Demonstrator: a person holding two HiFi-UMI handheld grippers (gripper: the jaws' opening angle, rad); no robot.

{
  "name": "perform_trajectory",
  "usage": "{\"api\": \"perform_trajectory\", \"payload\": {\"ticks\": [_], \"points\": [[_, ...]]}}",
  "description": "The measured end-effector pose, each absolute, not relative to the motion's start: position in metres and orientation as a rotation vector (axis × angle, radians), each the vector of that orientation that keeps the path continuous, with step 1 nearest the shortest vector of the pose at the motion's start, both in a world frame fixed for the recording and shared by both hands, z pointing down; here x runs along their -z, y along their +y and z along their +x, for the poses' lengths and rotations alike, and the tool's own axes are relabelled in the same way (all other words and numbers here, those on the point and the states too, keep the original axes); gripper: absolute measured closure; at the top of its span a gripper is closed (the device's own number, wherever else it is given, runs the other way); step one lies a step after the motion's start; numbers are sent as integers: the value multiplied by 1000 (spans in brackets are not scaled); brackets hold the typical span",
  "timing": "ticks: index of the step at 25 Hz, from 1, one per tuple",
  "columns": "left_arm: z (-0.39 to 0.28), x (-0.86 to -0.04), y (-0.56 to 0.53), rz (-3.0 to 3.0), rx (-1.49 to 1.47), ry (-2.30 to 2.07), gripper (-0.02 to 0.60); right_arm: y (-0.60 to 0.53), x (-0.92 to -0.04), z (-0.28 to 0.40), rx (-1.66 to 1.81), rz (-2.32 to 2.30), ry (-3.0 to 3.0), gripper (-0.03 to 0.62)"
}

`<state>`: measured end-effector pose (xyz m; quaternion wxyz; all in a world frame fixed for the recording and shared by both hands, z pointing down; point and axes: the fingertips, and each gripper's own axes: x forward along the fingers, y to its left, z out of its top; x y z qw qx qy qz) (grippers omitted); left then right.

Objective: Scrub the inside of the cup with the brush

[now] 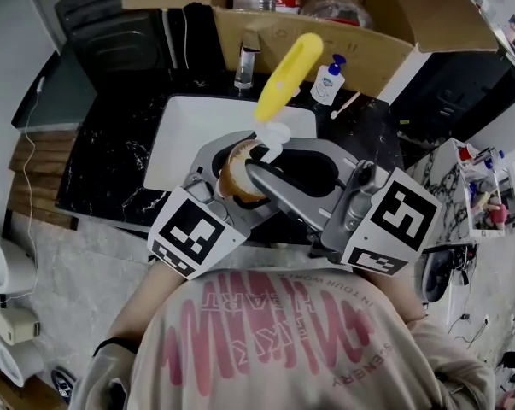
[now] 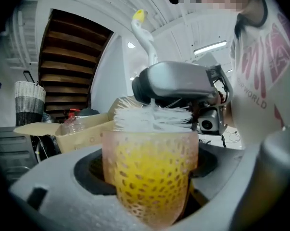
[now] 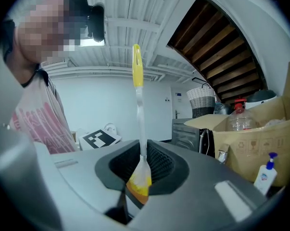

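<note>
Over the white sink (image 1: 182, 135), my left gripper (image 1: 226, 180) is shut on a translucent cup (image 1: 237, 174). In the left gripper view the cup (image 2: 150, 160) stands upright between the jaws of the left gripper (image 2: 145, 198), its inside filled with the brush's yellow sponge, and white bristles (image 2: 152, 118) poke out at the rim. My right gripper (image 1: 274, 176) is shut on the brush (image 1: 288, 73), whose yellow handle sticks up and away. In the right gripper view the brush (image 3: 138, 105) runs up from the right gripper (image 3: 139, 179).
A cardboard box (image 1: 351, 26) with plastic bottles stands behind the sink. A soap pump bottle (image 1: 328, 82) and a faucet (image 1: 247, 62) sit at the sink's back edge on the black marble counter (image 1: 112, 161). The person's body is just below the grippers.
</note>
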<state>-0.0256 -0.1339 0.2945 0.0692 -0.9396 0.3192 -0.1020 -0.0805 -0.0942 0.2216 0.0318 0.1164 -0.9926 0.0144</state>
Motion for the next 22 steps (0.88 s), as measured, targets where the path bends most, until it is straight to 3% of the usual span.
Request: {"api": "perform_trajectory", "payload": {"ticks": [22], "points": [[-15, -311, -130, -2900, 482, 846, 178, -85, -227, -75, 62, 262, -3037, 540]]}}
